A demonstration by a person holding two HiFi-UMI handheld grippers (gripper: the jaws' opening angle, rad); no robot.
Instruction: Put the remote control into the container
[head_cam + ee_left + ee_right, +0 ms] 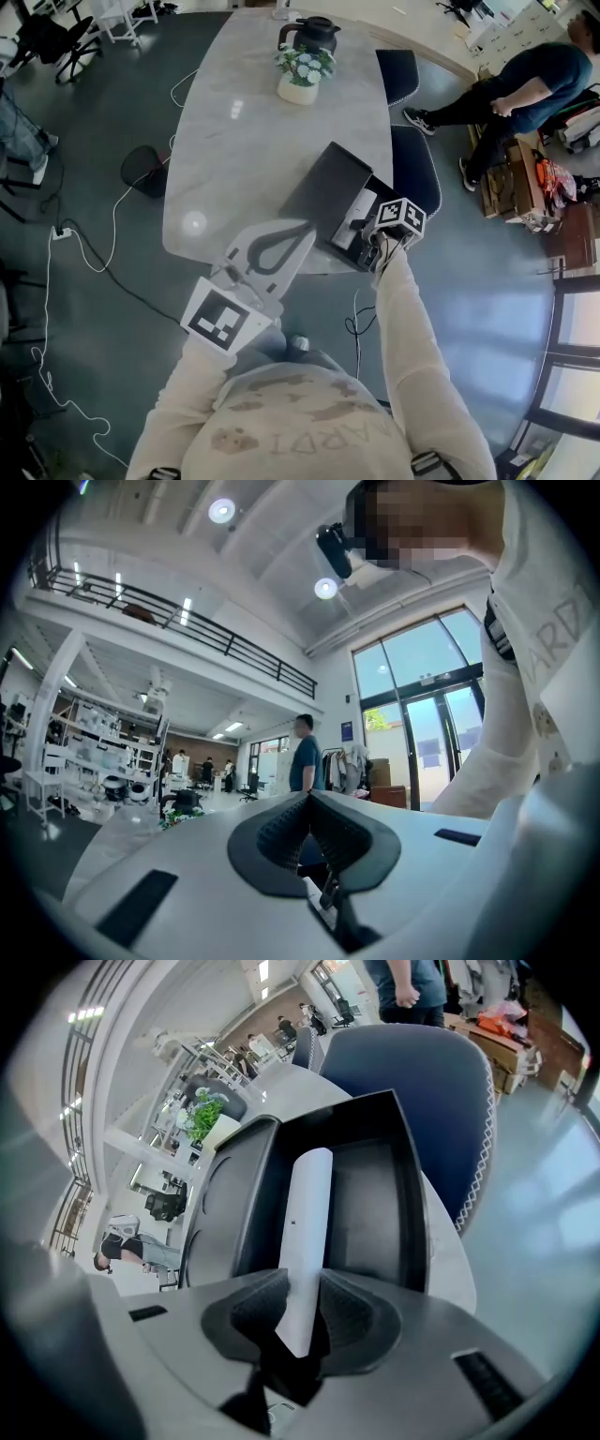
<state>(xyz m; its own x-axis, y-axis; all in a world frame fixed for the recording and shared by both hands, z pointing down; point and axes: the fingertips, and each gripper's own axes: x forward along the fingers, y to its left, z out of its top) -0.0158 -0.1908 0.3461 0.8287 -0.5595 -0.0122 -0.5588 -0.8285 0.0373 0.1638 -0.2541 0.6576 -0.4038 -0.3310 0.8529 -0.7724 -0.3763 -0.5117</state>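
The white remote control (307, 1213) lies lengthwise inside the black open container (405, 1194), its near end between the pads of my right gripper (302, 1290), which press on both its sides. In the head view the container (323, 187) sits at the table's near right corner with the remote control (361, 208) in its right part, and my right gripper (373, 240) reaches steeply down into it under its marker cube. My left gripper (302, 229) hovers level just left of the container, jaws together and empty. In its own view the left gripper (307, 795) points across the room.
A potted plant (302, 75) and a black kettle (314, 36) stand at the far end of the grey table (244, 150). Two blue chairs (417, 169) stand along the table's right side. A person (525, 89) sits at the far right. Cables (103, 253) run over the floor at the left.
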